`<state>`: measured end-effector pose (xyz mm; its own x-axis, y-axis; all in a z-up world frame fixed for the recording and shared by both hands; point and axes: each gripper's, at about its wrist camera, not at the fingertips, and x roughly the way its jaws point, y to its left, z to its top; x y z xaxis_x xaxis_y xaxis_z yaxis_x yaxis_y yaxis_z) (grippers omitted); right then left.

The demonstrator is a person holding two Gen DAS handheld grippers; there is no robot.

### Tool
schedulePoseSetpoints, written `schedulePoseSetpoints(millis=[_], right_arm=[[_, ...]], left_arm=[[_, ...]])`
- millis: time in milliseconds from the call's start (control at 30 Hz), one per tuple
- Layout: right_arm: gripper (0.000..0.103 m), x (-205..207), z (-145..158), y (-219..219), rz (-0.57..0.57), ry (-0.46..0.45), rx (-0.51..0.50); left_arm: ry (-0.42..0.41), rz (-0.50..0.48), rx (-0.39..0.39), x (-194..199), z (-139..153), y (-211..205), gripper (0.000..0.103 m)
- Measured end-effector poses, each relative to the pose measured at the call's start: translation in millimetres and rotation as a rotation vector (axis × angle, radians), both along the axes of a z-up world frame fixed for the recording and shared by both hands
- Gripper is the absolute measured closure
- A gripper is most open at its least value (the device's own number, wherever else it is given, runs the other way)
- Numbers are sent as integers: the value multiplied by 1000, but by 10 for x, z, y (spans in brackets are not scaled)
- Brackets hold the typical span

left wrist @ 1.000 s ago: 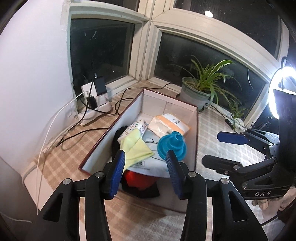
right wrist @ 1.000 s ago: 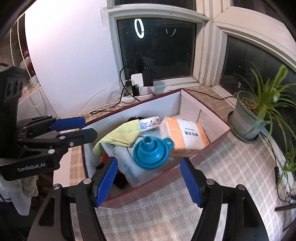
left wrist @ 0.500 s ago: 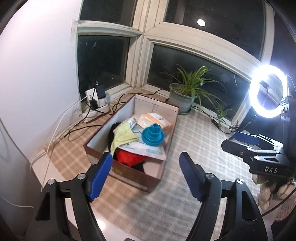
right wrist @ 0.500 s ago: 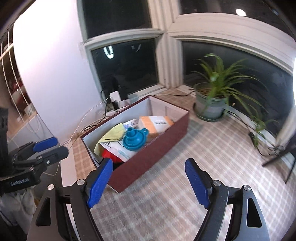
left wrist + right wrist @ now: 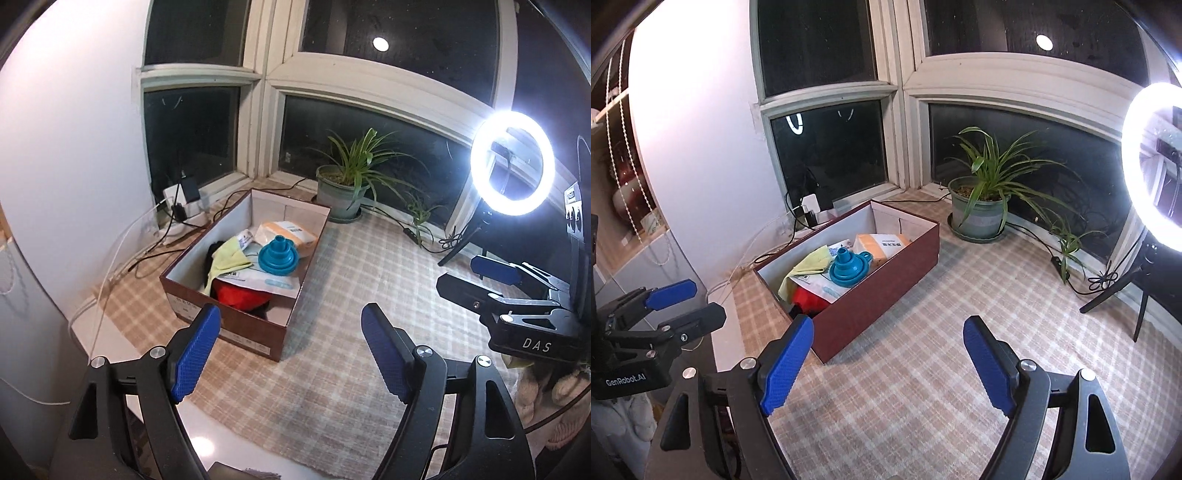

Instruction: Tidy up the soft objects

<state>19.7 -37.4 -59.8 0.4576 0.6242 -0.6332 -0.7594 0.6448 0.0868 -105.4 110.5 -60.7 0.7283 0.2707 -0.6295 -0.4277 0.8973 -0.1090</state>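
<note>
On the table (image 5: 332,369) under a beige checked cloth, a dark red cardboard box (image 5: 236,332) open on top, well apart from both grippers. Inside, an orange soft pack (image 5: 295,234), a yellow cloth (image 5: 231,254), a red soft item (image 5: 240,295), a teal collapsible funnel (image 5: 277,256). Left gripper (image 5: 288,354) and right gripper (image 5: 886,363): fingers just opened wide, holding nothing.

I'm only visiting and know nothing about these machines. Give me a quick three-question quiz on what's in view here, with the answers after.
1. True or false: the blue funnel lies inside the brown box.
2. What stands on the mat beyond the box's far end? A) potted plant B) kettle C) lamp shade
3. Fill in: both pairs of tongs, left and right, are ____ and hold nothing.

Key: 1 true. 2 A, the potted plant. 3 open, having just been widening.
</note>
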Motion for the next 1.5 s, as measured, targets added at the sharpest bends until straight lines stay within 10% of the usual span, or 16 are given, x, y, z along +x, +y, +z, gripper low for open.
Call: schedulePoseSetpoints(millis=[1500], right_arm=[[23, -123, -27, -93, 19, -11, -5]], left_arm=[[-11, 17, -11, -33, 60, -83, 24]])
